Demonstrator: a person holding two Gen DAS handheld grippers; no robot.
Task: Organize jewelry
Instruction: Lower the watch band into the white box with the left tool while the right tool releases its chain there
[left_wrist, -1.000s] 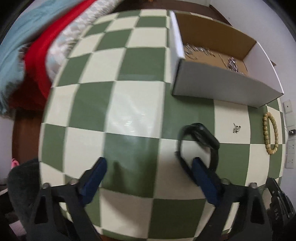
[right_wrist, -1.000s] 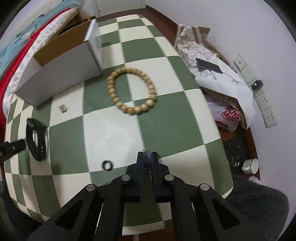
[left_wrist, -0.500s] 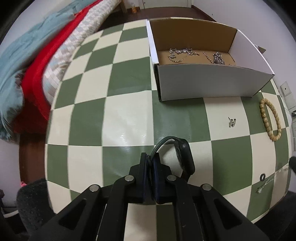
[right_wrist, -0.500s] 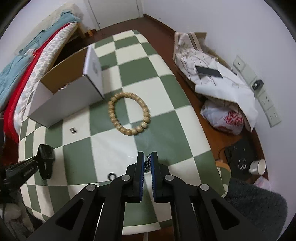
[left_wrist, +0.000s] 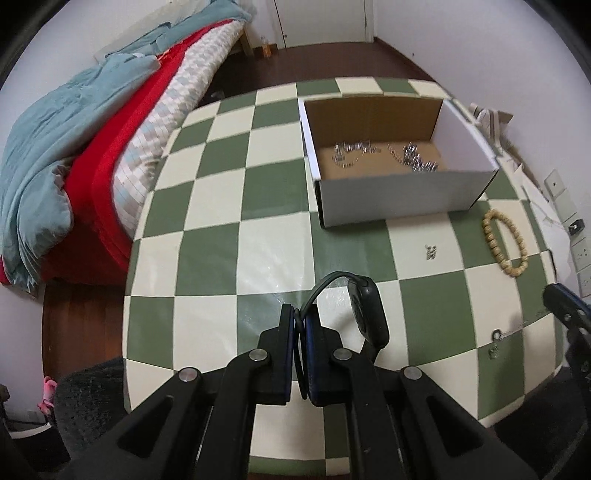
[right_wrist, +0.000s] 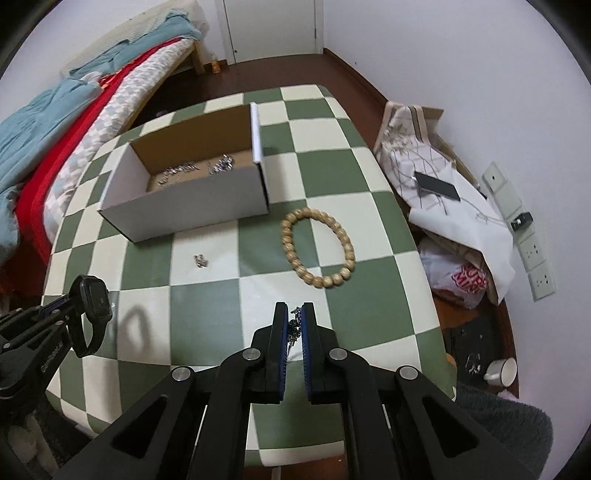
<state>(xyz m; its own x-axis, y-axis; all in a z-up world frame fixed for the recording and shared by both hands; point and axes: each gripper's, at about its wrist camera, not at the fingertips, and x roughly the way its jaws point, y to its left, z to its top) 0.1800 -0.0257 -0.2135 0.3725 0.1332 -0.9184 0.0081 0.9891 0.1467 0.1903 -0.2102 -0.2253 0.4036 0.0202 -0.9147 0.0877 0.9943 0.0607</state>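
Both grippers loaded, both clear of the table. Left gripper (left_wrist: 300, 325): jaws clamped on the strap of the black watch (left_wrist: 367, 314); the watch body hangs off to the right of the pads, so the load is off-centre and could swing or twist out. Right gripper (right_wrist: 294, 321): jaws closed on a thin silver chain (right_wrist: 294, 328); only a short bunch shows between the pads, and I cannot tell how much hangs below. Judgement: step in hand is carrying both pieces to the box (left_wrist: 402, 201) and letting go inside. To do it well: hold grip steady, move level and slowly so the watch does not pendulum, clear the near white wall with margin before lowering. Keep my two grippers apart on approach; the box is wide enough for both, watch toward its left part, chain toward its right, where silver bits (left_wrist: 417, 160) already lie. Release low over the floor of the box so nothing bounces out. Left on the checked table (left_wrist: 207, 258), nearest first: small ring (left_wrist: 496, 334), small silver piece (left_wrist: 430, 252), bead bracelet (right_wrist: 317, 247) just beside the box.
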